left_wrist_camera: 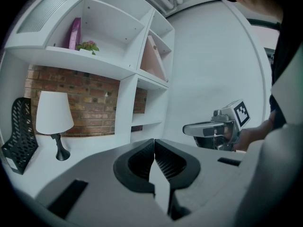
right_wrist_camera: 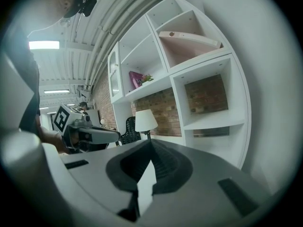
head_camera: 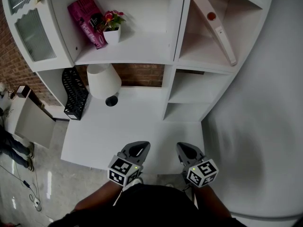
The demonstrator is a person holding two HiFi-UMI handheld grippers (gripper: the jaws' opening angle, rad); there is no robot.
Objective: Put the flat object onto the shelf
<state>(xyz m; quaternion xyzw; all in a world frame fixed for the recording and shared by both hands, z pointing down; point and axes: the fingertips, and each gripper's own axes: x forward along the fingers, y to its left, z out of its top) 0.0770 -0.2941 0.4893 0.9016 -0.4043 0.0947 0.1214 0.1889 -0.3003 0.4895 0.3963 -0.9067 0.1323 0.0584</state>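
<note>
Flat object (head_camera: 215, 25) leans diagonally in the shelf's (head_camera: 180, 27) upper right compartment. Your left hand-held gripper (head_camera: 138, 149) and right hand-held gripper (head_camera: 185, 149) are closed, empty, low over the surface (head_camera: 137, 122). Placement looks done; just keep clear.

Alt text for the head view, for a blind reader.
The left tool and right tool, both shut and empty, hover side by side over a white desk. Behind, a shelf unit holds a pink book, potted flower and leaning flat board; a lamp stands on the desk.
</note>
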